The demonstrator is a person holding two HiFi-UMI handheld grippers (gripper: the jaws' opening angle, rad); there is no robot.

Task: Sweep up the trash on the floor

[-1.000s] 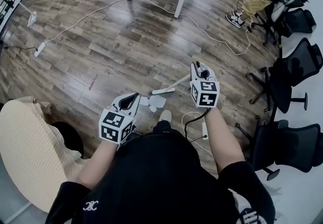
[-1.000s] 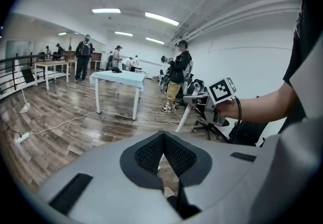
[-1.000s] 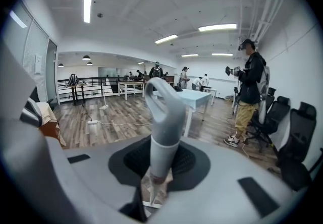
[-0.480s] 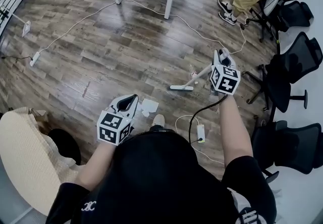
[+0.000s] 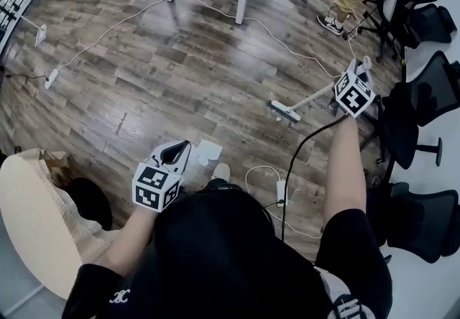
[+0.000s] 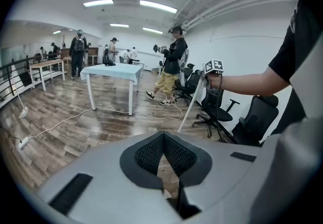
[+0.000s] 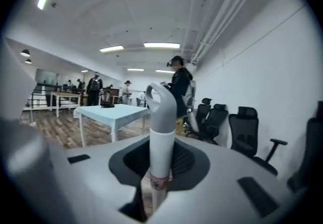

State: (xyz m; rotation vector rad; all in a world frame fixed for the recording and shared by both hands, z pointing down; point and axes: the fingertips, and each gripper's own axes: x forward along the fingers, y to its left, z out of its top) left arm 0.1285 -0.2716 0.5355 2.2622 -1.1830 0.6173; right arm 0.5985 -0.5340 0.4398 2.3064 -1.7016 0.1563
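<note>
Right gripper (image 7: pixel 160 163) clamps the broom (image 5: pixel 310 101), its head reaching outward to sweep; left gripper (image 6: pixel 163 141) hangs closed, empty, near paper (image 5: pixel 208 150).

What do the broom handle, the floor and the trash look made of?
Broom handle: smooth matte white, plastic or painted metal, with a moulded loop end, clamped in the right tool. Floor: wood-look planks, glossy, reflecting light. Trash: flat white pieces, likely paper.

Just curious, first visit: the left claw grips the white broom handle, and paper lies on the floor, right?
No: the right claw grips the broom handle, as the right gripper view shows. Paper does lie on the floor.
</note>
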